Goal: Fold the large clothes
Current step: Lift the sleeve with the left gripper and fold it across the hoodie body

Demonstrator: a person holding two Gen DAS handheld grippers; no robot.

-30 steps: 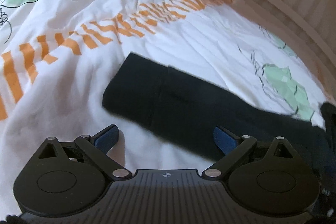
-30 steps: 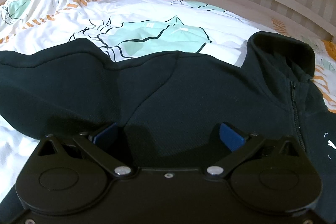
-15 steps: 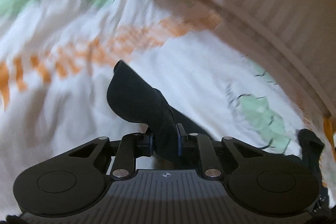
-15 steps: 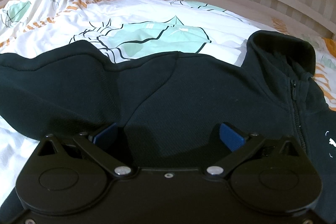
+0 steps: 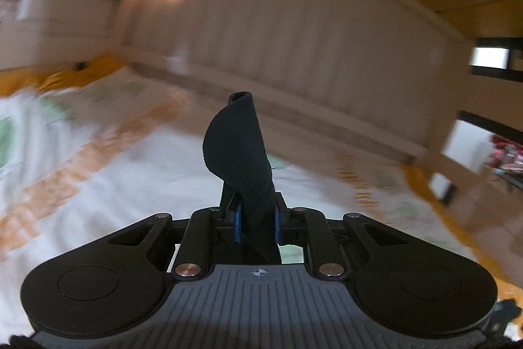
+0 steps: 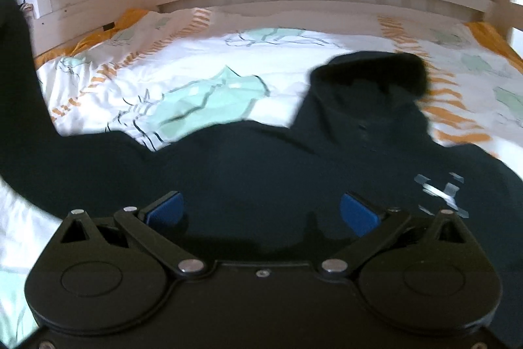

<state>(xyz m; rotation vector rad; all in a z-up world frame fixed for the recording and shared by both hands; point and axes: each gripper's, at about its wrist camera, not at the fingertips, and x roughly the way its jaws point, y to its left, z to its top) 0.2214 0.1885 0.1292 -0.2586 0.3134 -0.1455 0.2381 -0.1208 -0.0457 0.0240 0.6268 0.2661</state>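
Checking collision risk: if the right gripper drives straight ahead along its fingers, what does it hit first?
Most likely the black jacket: its body lies spread on the bed right beyond the open right gripper. Blur makes the gap unclear, but nothing else sits nearer.

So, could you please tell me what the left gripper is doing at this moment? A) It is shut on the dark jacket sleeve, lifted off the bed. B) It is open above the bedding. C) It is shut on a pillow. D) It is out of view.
A: the left gripper is closed on the dark sleeve, which stands up clear of the bedding.
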